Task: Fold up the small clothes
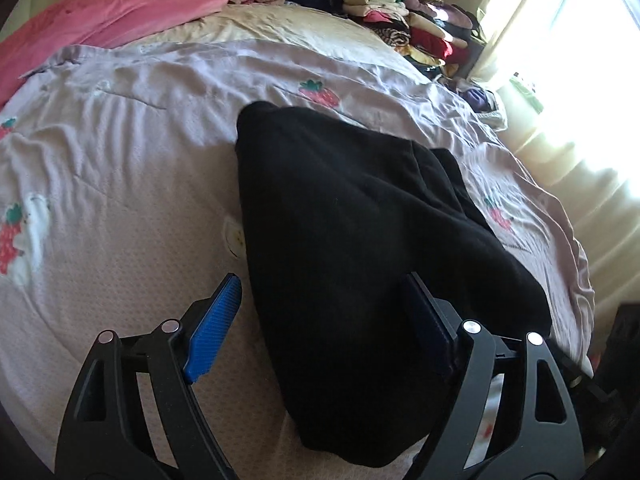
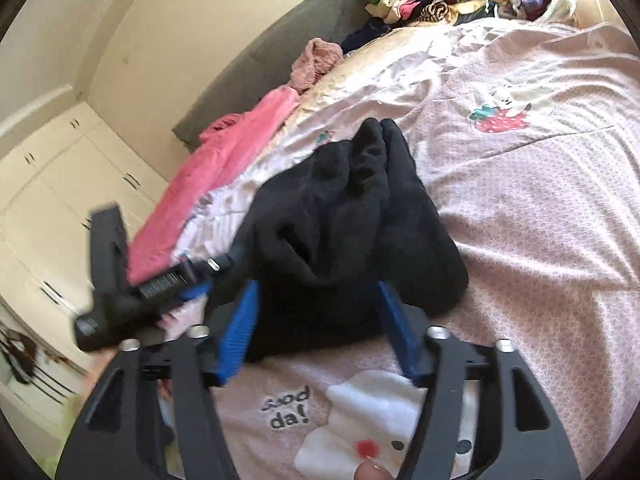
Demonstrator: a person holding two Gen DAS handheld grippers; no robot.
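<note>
A black garment point(image 1: 360, 264), already bunched into a thick wad, is seen lying on the pale pink strawberry-print bedspread point(image 1: 120, 184) near its front edge. The left gripper point(image 1: 324, 320) is spread wide over the near end with nothing pinched, and the right gripper point(image 2: 316, 328) is likewise held wide, straddling the opposite end and clamping nothing. For a neat fold, both near corners should be pinched through all layers and the cloth smoothed flat before it is doubled over
</note>
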